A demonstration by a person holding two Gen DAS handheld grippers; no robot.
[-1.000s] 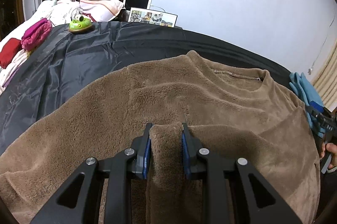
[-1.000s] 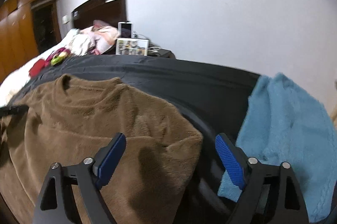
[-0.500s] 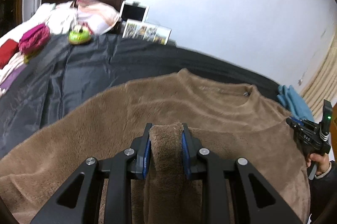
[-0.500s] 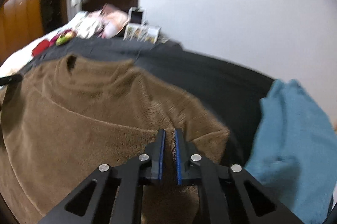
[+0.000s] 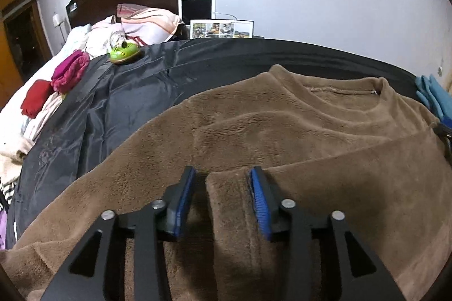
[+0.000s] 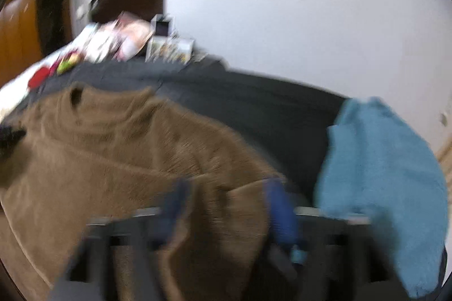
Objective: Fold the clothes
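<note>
A brown fleece sweater [image 5: 282, 131] lies on a black sheet [image 5: 118, 103], neckline at the far side. A folded-over sleeve end lies between the fingers of my left gripper [image 5: 223, 188], which is open; the left pad stands apart from the fleece. In the blurred right wrist view the sweater [image 6: 127, 154] fills the left half, and my right gripper [image 6: 226, 202] is open with the folded edge of the sweater between its fingers.
A blue fleece garment [image 6: 381, 173] lies right of the sweater, its edge also showing in the left wrist view [image 5: 432, 94]. A green toy [image 5: 124, 53], pink and red clothes [image 5: 69, 70], pillows, a tablet and a photo frame [image 5: 221, 29] sit at the far left by the headboard.
Both grippers have opened: the left has let go of the sleeve fold, and the right, shut half a second ago, has opened over the sweater's edge while moving.
</note>
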